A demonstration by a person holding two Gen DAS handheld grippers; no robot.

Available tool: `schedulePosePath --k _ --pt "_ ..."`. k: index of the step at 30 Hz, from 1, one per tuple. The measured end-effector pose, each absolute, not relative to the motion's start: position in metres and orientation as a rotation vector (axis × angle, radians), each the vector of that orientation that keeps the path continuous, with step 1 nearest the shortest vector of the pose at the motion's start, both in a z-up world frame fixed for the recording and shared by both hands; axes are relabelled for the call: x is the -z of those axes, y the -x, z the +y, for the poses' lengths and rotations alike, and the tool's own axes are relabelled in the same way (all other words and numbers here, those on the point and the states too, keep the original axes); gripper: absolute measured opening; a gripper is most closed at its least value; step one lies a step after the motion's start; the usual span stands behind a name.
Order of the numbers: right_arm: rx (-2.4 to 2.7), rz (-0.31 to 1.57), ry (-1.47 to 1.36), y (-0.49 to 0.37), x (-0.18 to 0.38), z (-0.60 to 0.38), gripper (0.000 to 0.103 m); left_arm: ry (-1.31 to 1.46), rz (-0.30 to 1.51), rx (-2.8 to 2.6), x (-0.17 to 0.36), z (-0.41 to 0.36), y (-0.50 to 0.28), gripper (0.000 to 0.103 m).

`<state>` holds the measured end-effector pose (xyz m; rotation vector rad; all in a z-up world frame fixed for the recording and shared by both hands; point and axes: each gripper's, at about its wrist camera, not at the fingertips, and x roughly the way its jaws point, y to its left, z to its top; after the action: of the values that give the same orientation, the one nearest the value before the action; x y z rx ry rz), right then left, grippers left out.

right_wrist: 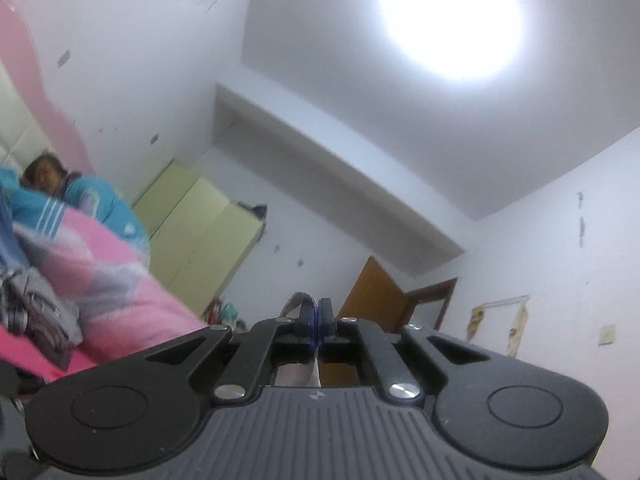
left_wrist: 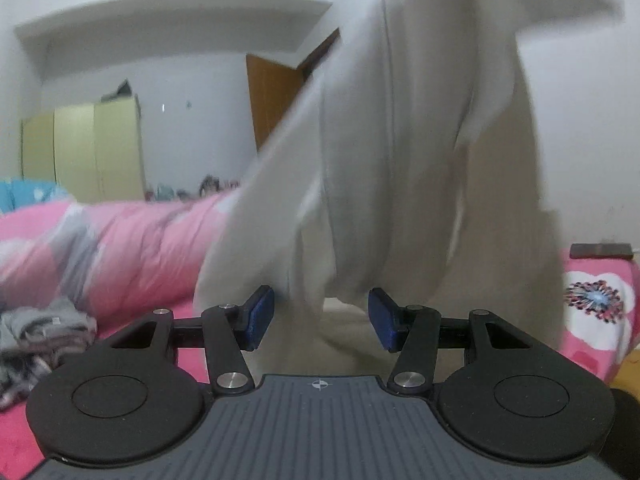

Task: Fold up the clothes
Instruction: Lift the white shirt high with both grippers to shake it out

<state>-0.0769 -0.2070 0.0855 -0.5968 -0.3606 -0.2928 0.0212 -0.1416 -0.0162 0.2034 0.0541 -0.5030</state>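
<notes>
Your right gripper (right_wrist: 319, 320) is pinched tight on a strip of pale fabric and tilted toward the ceiling, so the white garment (left_wrist: 420, 152) hangs full length above the pink bedsheet (left_wrist: 592, 332). Your left gripper (left_wrist: 321, 318) waits below, spread wide around its lower folds.

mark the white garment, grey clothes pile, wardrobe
white garment (left_wrist: 420, 152), left wrist view, hanging middle panel
grey clothes pile (left_wrist: 36, 332), left wrist view, top of heap
wardrobe (left_wrist: 100, 148), left wrist view, door front
</notes>
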Motion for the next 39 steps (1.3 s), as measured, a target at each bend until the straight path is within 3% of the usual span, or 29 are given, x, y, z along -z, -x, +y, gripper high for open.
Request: schedulePosePath --k 1,4,5,6,9,17,22,39 --pt "0.297 -0.376 0.595 0.083 -0.091 -0.208 0.0 -0.212 0.035 0.493 0.017 -0.144 -0.02 0.05" --pt "0.328 -0.394 0.613 0.089 -0.093 -0.213 0.0 -0.155 0.006 0.462 0.012 -0.132 -0.016 0.028" --pt "0.342 -0.394 0.624 0.089 -0.091 -0.215 0.0 -0.129 0.001 0.453 0.009 -0.126 -0.017 0.015" --pt "0.344 -0.388 0.614 0.088 -0.09 -0.217 0.0 -0.106 -0.004 0.442 0.005 -0.119 -0.017 0.008" --pt "0.349 -0.372 0.582 0.085 -0.088 -0.225 0.0 -0.085 -0.033 0.382 -0.011 -0.103 -0.019 0.002" --pt "0.331 -0.256 0.506 0.065 -0.072 -0.246 0.0 -0.018 -0.167 0.301 -0.089 -0.046 -0.011 0.001" --pt "0.259 -0.218 0.407 0.055 -0.067 -0.249 0.0 -0.13 -0.304 0.284 -0.138 -0.041 0.007 0.001" --pt "0.409 -0.781 0.493 0.09 -0.255 -0.245 0.0 -0.215 -0.673 0.298 -0.279 -0.061 0.076 0.001"
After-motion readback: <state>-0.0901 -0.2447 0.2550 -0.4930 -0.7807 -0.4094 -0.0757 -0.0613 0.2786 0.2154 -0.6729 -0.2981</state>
